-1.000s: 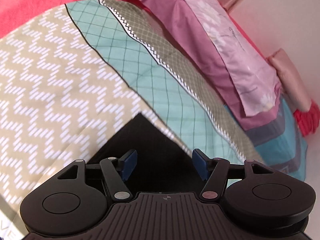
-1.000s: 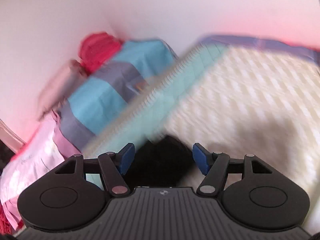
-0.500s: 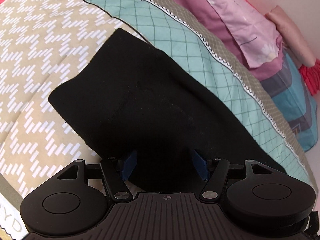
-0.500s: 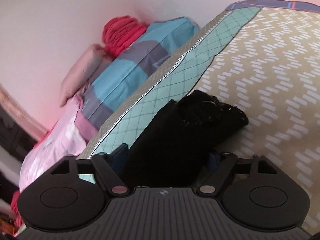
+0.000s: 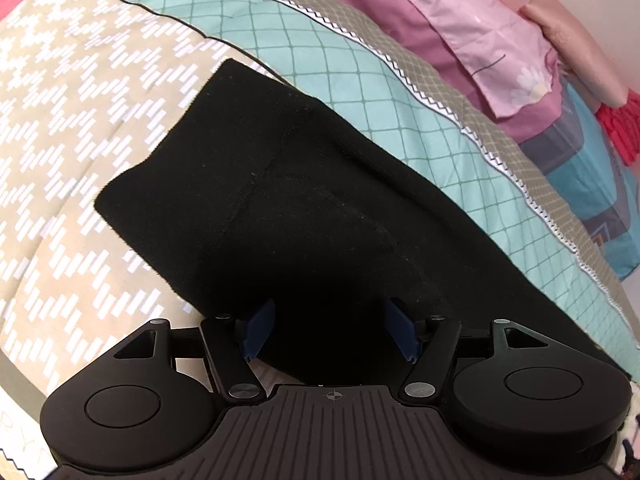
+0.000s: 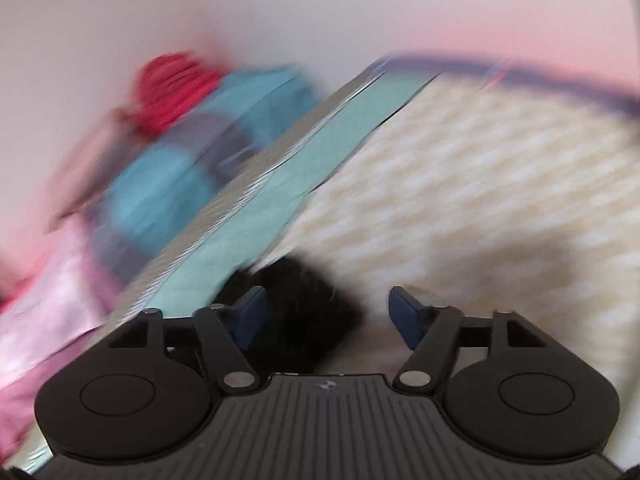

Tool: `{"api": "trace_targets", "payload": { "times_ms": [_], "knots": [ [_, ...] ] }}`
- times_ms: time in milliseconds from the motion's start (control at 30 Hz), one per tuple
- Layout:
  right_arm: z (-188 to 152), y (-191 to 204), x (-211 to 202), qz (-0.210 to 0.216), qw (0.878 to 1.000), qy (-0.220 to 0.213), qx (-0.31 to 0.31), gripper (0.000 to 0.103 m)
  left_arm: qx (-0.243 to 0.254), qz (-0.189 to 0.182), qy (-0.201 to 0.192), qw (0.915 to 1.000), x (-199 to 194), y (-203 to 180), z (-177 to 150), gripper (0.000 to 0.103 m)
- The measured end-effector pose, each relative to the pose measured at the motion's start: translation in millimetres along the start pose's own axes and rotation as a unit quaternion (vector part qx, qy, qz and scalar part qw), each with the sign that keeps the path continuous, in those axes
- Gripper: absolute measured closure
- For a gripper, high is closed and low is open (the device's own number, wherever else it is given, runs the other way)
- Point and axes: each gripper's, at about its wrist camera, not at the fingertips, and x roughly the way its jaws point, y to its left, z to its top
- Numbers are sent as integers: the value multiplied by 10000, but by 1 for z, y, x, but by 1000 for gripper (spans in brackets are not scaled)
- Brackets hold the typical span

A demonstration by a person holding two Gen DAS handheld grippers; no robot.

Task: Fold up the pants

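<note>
The black pants lie spread flat on the beige zigzag quilt, running from the left wrist view's centre down to its lower right. My left gripper hovers over their near edge, open, with black cloth showing between the blue fingers, which stand well apart. The right wrist view is blurred by motion. There my right gripper has its jaws opening. A dark end of the pants lies low by its left finger, and the pads are not pressing on it.
A teal checked band borders the quilt. Beyond it lie a pink sheet, a blue and grey pillow and a red folded cloth against a pale wall.
The left view went from one pants corner to a broad stretch of pants, then held still. In the right view the pants bunched high between the jaws half a second ago; now they sit low and small.
</note>
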Motion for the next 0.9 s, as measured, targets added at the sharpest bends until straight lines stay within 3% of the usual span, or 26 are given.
{"api": "trace_targets", "payload": {
  "times_ms": [67,100,167,233,333,433,500,633,700,733,767,833,900],
  "knots": [
    [-16,36,-21,507,9945,-90,-913,34,18,-74,-83,9999,-7,5,-4,0],
    [-29,59,-29,897,9859,22,-1411,34,24,-94,-122,9999,-11,8,-7,0],
    [-60,118,-42,1850,9509,396,-2451,35,49,-153,-198,9997,-19,14,-13,0],
    [-100,182,-57,2822,8970,756,-3318,35,49,-111,-272,9996,-28,20,-19,0],
    [-165,274,-79,4091,7995,1207,-4230,39,53,-142,-380,9992,-43,32,-28,0],
    [-232,358,-105,4811,7092,1228,-5005,42,102,-68,-521,9986,-60,45,-41,0],
    [-272,406,-120,5063,6657,1078,-5374,42,114,13,-576,9983,-70,55,-50,0],
    [-334,481,-128,5236,6208,836,-5775,43,113,199,-643,9977,-85,77,-66,0],
    [-356,502,-118,5166,6124,749,-5937,47,89,244,-671,9974,-90,88,-73,0],
    [-367,508,-114,5119,6065,710,-6042,74,56,265,-673,9974,-91,92,-76,0],
    [-372,509,-114,5062,5987,714,-6166,93,10,285,-671,9973,-92,97,-78,0],
    [-380,497,-132,5201,5825,320,-6239,97,-112,268,-665,9974,-93,105,-79,0],
    [-355,480,-158,5876,5627,147,-5812,97,-188,191,-713,9971,-94,111,-79,0]
  ]
}}
